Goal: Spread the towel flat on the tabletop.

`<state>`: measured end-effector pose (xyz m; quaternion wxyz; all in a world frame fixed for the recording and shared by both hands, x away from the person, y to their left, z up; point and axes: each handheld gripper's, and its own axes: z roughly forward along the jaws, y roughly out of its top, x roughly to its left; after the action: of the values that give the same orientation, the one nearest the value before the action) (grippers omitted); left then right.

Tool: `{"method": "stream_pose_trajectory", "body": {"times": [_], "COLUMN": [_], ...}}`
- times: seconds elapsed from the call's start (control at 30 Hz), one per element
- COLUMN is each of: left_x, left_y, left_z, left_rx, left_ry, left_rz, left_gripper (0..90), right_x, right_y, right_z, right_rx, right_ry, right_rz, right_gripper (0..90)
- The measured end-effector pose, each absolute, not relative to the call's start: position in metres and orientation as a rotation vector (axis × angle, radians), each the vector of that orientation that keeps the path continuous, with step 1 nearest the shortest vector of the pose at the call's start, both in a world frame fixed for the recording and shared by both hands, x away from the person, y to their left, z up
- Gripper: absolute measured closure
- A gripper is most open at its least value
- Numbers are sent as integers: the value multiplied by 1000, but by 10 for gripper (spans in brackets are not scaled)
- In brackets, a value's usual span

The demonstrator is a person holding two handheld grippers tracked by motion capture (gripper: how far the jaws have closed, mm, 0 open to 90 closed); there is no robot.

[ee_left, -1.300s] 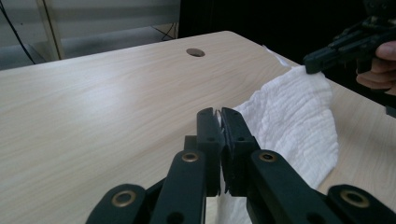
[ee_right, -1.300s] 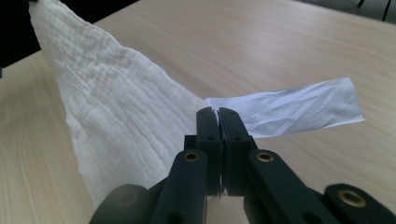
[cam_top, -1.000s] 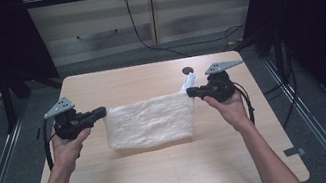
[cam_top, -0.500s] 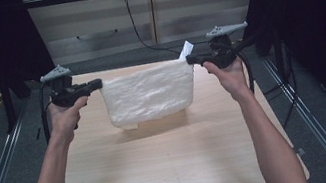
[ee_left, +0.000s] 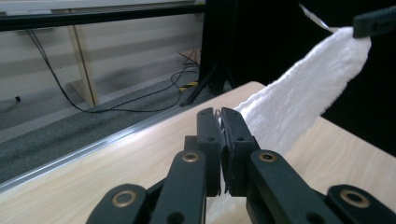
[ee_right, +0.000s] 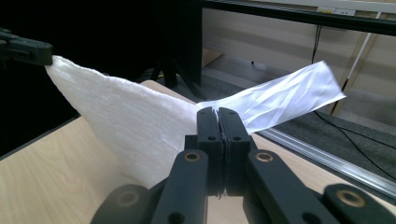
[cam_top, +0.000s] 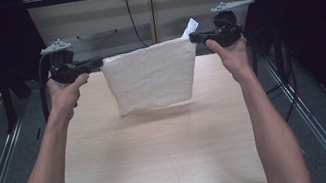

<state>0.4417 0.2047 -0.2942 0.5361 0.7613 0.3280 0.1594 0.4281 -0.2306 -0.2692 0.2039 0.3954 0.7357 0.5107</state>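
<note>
A white, nubbly terry towel [cam_top: 152, 76] hangs spread in the air above the far half of the pale wooden bench [cam_top: 162, 157], its lower edge clear of the surface. The left gripper [cam_top: 95, 62] has its jaws clenched on one top corner; the right gripper [cam_top: 196, 37] grasps the other, beside a white satin label [ee_right: 280, 100].

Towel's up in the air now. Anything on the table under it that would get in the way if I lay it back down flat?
Nothing visible does. The towel hangs clear of the table, pinched at its top corners by the left gripper and right gripper, and the wood beneath and in front of it looks bare.
</note>
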Motion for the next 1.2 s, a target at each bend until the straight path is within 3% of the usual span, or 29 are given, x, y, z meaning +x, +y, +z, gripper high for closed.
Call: {"method": "stream_pose_trajectory", "body": {"times": [0.4,0.63,1.2], "left_x": [394,367,314], "left_y": [216,223,228], "left_z": [-353,-380,-447], "left_rx": [1932,1914,2016], "left_ry": [747,731,758], "left_rz": [262,176,59], "left_gripper": [872,873,872], "right_x": [366,339,282], "right_y": [-230,-234,-230], "right_z": [-352,-385,-424], "right_rx": [1079,1109,1112], "right_ry": [2229,2266,2368], "right_rz": [1390,1422,1379], "right_gripper": [886,886,885]}}
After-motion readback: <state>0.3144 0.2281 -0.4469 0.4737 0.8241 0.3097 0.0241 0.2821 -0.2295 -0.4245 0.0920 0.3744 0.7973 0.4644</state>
